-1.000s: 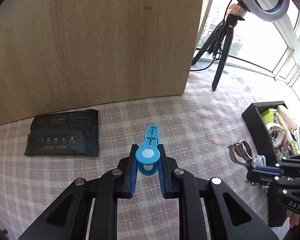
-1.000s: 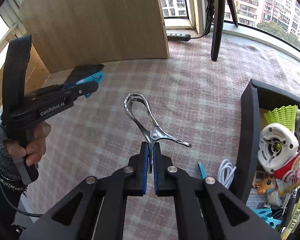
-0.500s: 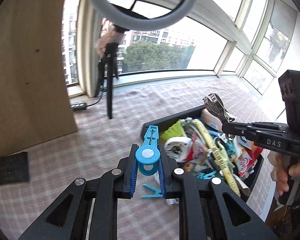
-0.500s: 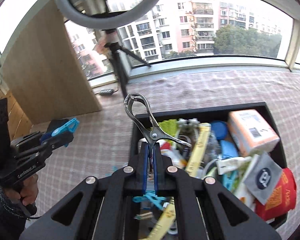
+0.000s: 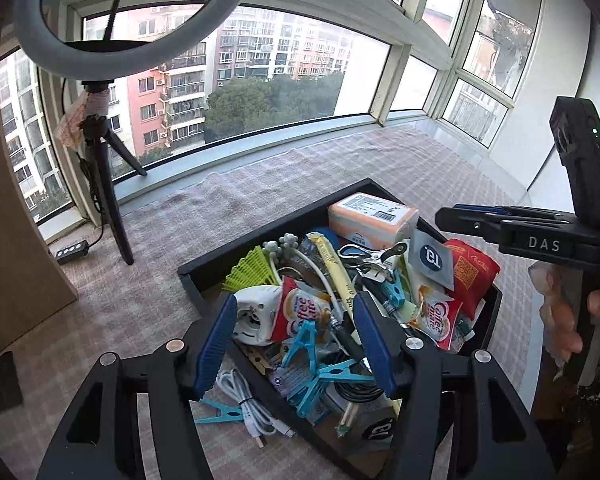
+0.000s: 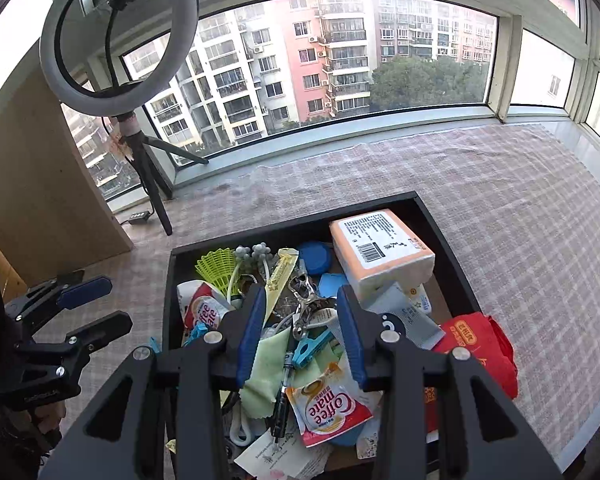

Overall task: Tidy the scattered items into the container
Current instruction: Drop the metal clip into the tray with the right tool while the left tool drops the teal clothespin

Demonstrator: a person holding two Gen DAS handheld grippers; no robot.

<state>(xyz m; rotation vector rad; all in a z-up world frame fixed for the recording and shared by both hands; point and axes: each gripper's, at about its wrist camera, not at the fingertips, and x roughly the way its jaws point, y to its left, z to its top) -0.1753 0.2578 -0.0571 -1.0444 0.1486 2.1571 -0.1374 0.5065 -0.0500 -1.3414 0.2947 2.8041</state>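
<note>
A checked cloth covers the table [image 6: 520, 216] by the bay window. Both grippers, left [image 5: 296, 344] and right [image 6: 300, 336], hang wide open and empty above the crammed container [image 6: 452, 240], apparently positioned for dropping. A blue clip [image 5: 220, 414] and white cable [image 5: 248, 404] lie outside, below the left gripper.

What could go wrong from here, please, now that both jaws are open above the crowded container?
1. The black container is heaped; the metal clip lies on top of the pile and could slide as more is added.
2. The white cable and a blue clothespin lie outside against the wall, easy to overlook.
3. The left gripper and right gripper hover close together and might collide.
</note>
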